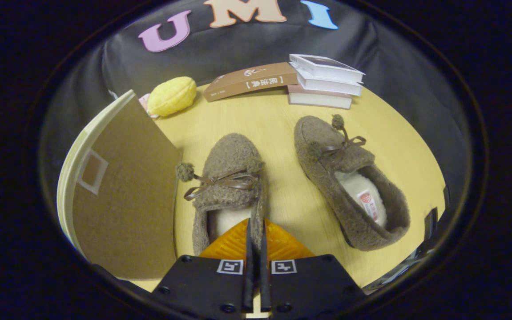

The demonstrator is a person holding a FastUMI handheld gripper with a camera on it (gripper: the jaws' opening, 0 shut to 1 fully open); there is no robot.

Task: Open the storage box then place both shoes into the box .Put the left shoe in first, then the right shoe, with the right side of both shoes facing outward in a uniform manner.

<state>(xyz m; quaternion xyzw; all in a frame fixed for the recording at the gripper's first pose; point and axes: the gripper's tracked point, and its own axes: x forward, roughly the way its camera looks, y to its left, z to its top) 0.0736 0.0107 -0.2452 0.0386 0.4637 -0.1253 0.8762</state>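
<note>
Fleecy brown left shoe (229,178) sat at the gripper (256,231), fingers nearly together; grip uncertain. Right shoe (349,178) lay beside it, storage box (118,191) lid raised.

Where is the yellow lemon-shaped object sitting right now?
In the gripper view the yellow lemon-shaped object lies at the table's far edge, beyond the shoe ahead of the fingers, between the raised box lid and the brown book.
</note>
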